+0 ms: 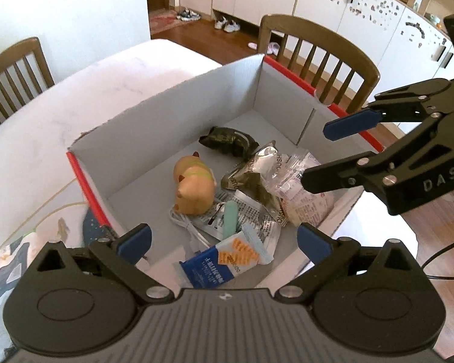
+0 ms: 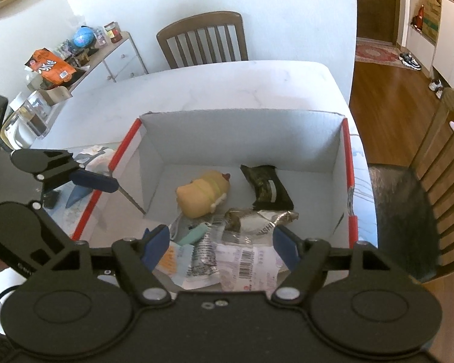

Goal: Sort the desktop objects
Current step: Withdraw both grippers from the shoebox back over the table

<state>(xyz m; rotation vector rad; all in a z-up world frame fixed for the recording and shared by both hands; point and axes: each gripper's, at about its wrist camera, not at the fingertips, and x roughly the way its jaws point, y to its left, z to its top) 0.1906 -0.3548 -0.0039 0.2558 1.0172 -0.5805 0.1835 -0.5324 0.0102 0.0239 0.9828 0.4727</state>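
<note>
An open cardboard box [image 1: 166, 115] with grey inner walls and red rims stands on the white table. In it lie a tan pig toy [image 1: 193, 184], a dark packet [image 1: 227, 139], a silver snack packet [image 1: 251, 175], a clear printed packet [image 1: 302, 199], a mint green stick [image 1: 230, 217] and a blue cracker packet [image 1: 215, 266]. My left gripper [image 1: 224, 242] hangs open above the box's near end, nothing between its pads. My right gripper [image 2: 221, 248] is open over the barcode packet [image 2: 251, 263], holding nothing. It reaches in from the right [image 1: 314, 155] in the left wrist view.
Wooden chairs [image 1: 317, 57] [image 2: 202, 39] stand at the table's far sides. Papers and a dark blue object [image 2: 78, 193] lie on the table left of the box. A side cabinet [image 2: 118, 57] holds a globe and an orange bag. A black cable [image 1: 439, 260] hangs at the right.
</note>
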